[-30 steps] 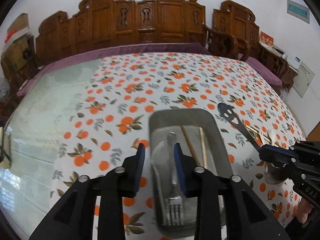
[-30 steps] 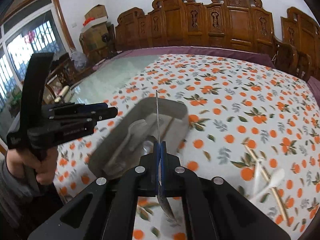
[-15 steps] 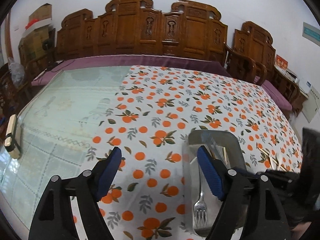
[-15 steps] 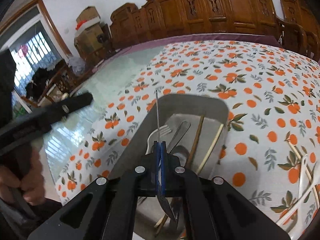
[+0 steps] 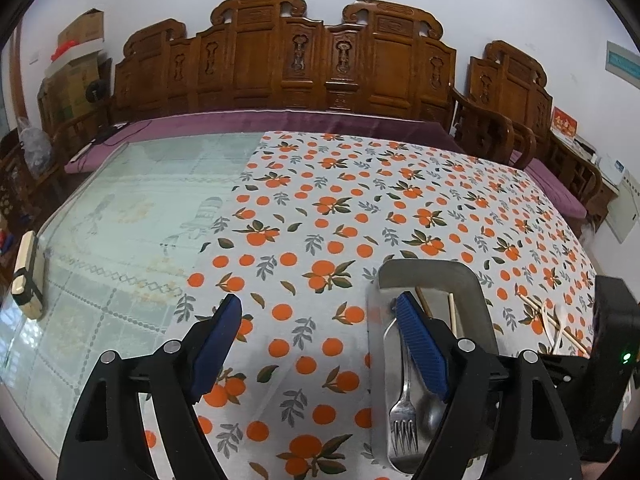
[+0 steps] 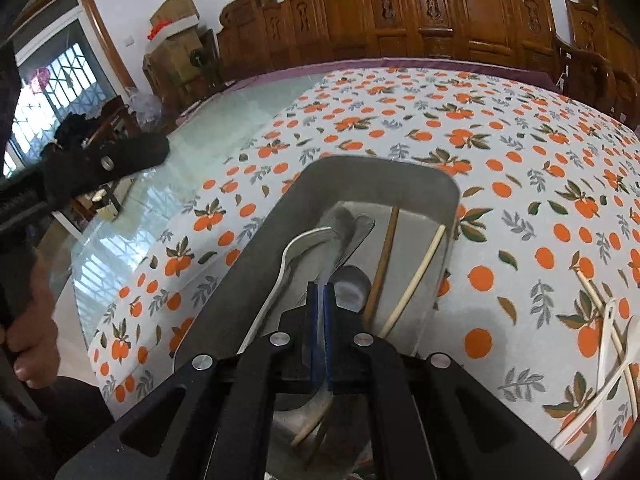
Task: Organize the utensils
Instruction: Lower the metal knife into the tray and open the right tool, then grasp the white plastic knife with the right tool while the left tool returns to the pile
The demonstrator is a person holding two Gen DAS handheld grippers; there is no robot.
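Now a thin utensil [image 6: 319, 314] is clamped in the right gripper [image 6: 320, 292], lengthwise over the tray's [image 6: 384, 168] near end, while the left gripper [image 5: 319, 300] is held released, empty, at its left edge.

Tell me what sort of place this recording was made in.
Most likely a home dining or living room: carved wooden chairs line the wall behind a large table covered with an orange-print tablecloth, and cutlery lies in a metal tray.

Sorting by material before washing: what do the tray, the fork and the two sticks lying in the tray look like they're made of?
Tray: dull grey metal, matte sheen. Fork: polished steel, bright reflections. Dark stick and pale stick: probably wooden or bamboo chopsticks, no shine.
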